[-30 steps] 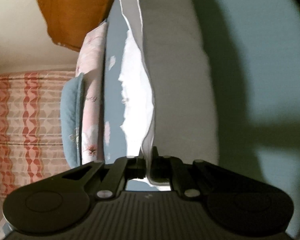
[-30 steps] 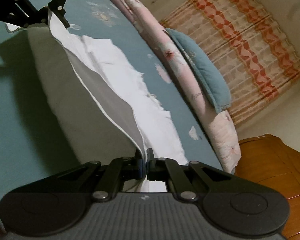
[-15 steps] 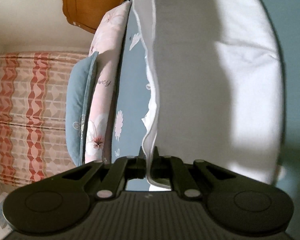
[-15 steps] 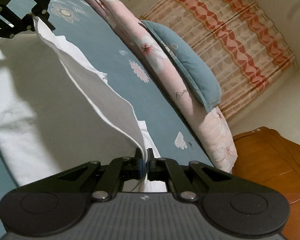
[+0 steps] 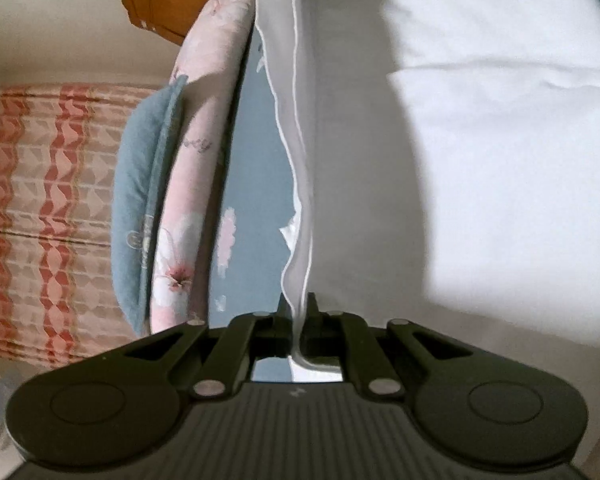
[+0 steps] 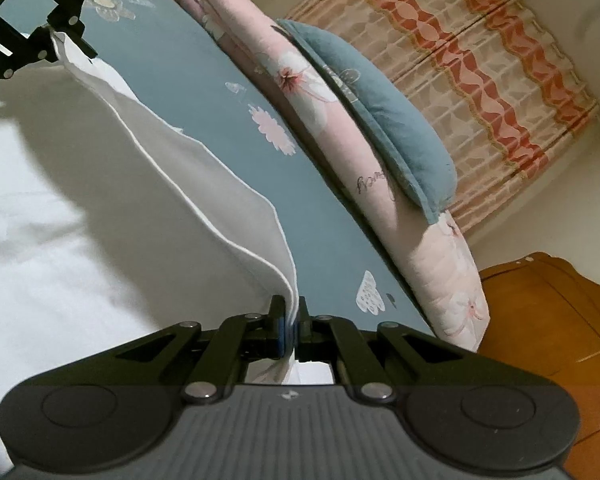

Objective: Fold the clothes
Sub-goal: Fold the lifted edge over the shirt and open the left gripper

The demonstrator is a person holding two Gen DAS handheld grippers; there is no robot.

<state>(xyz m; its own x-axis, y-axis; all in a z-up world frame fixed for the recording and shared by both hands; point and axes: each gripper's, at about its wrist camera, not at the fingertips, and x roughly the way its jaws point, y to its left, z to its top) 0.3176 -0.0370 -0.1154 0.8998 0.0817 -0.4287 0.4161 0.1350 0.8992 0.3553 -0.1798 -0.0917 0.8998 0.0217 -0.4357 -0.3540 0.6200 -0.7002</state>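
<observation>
White cloth garment [image 5: 480, 152]: spread on the teal bed sheet [image 5: 252, 168], one hemmed edge lifted and stretched between the two tools.

Left hand-held gripper [image 5: 296, 308]: at 6 o'clock in its own view, jaws nearly closed with the raised white edge pinched between them. The edge runs from there toward 12 o'clock, where a dark tip of the other tool meets it.

Right hand-held gripper [image 6: 290, 312]: at 6 o'clock in its own view, jaws clamped tight on the other end of the same edge [image 6: 204, 184]. The fabric rises toward 10 o'clock to the left tool, seen there as black linkage.

Garment body: lies flat, at 3 o'clock in the left view and 9 o'clock in the right view, partly in shadow.

Pink floral quilt [image 6: 340, 152]: folded, along the far side of the bed.

Teal pillow [image 6: 380, 136]: resting against the quilt.

Curtain [image 6: 460, 60]: cream with red wavy bands, at 1 o'clock in the right view and 9 o'clock in the left view.

Wooden furniture [image 6: 560, 320]: orange-brown, at 4 o'clock in the right view, just beside the quilt's end.
</observation>
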